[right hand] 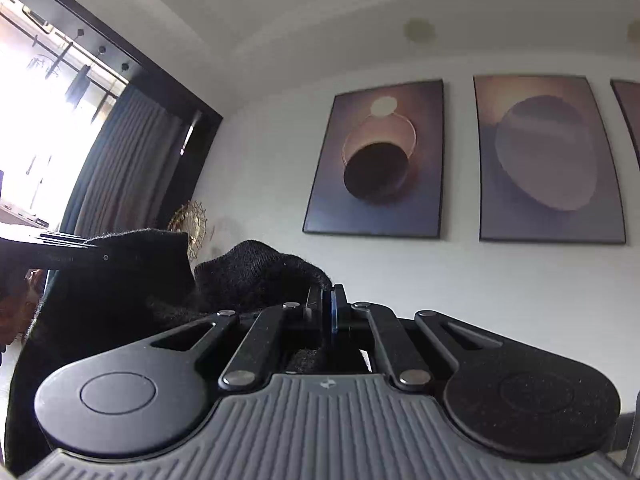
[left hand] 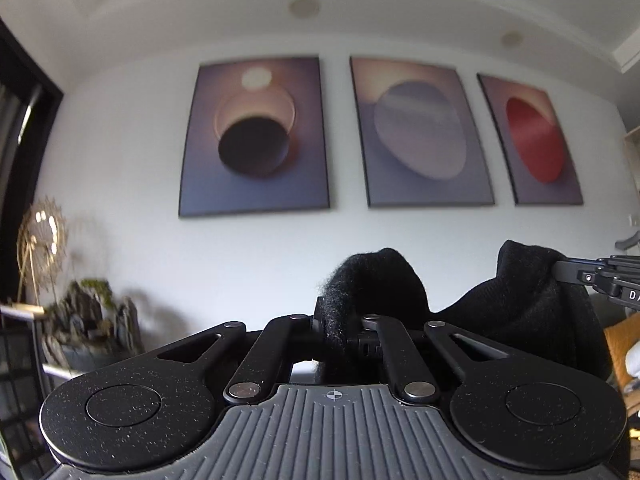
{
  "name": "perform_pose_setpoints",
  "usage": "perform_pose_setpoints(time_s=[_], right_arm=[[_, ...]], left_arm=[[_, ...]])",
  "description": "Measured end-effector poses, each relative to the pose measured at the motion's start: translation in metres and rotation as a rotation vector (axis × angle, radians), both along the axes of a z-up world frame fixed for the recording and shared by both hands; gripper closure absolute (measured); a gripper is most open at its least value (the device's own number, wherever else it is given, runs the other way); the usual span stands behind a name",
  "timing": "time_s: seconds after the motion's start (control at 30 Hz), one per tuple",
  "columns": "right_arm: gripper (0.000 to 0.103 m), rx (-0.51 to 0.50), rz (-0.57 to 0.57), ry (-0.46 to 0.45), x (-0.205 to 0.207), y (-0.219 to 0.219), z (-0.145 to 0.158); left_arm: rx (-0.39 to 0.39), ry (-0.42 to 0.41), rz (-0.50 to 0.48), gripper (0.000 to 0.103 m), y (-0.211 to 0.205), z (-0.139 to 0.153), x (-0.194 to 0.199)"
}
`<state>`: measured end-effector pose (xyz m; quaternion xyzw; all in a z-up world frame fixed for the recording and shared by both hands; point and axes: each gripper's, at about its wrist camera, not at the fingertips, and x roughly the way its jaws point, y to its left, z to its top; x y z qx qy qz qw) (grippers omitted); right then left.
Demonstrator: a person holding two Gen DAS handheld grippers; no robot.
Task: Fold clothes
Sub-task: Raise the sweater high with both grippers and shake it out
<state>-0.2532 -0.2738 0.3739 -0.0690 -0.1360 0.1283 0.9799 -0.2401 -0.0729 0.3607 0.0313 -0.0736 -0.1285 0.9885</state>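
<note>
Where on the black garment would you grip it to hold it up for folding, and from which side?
Grip the black garment along its top edge, one pinch per end, coming in level from the near side. Both the left gripper and right gripper are already shut on that edge, and the cloth sags between them and hangs below.

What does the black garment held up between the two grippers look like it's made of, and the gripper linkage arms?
Black garment: looks like a soft knit, maybe wool or fleece; matte, with loose fuzzy fibres showing along the bunched edge clamped in the left gripper. Exact fibre can't be told. Linkage arms on the right gripper: rigid matte black, probably plastic or coated metal, with shiny bare-metal pivot pins.
</note>
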Motion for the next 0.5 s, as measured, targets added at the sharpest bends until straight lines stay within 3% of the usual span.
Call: perform_pose_setpoints(time_s=[0.13, 0.27, 0.37, 0.5], right_arm=[[0.099, 0.009, -0.02, 0.083, 0.061, -0.008, -0.025], [0.099, 0.034, -0.042, 0.202, 0.153, -0.021, -0.069], [0.099, 0.032, -0.074, 0.315, 0.24, -0.03, -0.123], [0.099, 0.042, -0.122, 0.507, 0.366, -0.044, -0.227]], left_arm=[[0.001, 0.095, 0.03, 0.103, -0.001, -0.03, 0.078], [0.004, 0.214, 0.075, 0.103, -0.002, -0.082, 0.186], [0.026, 0.319, 0.119, 0.103, -0.005, -0.148, 0.287], [0.074, 0.5, 0.181, 0.103, -0.016, -0.274, 0.424]])
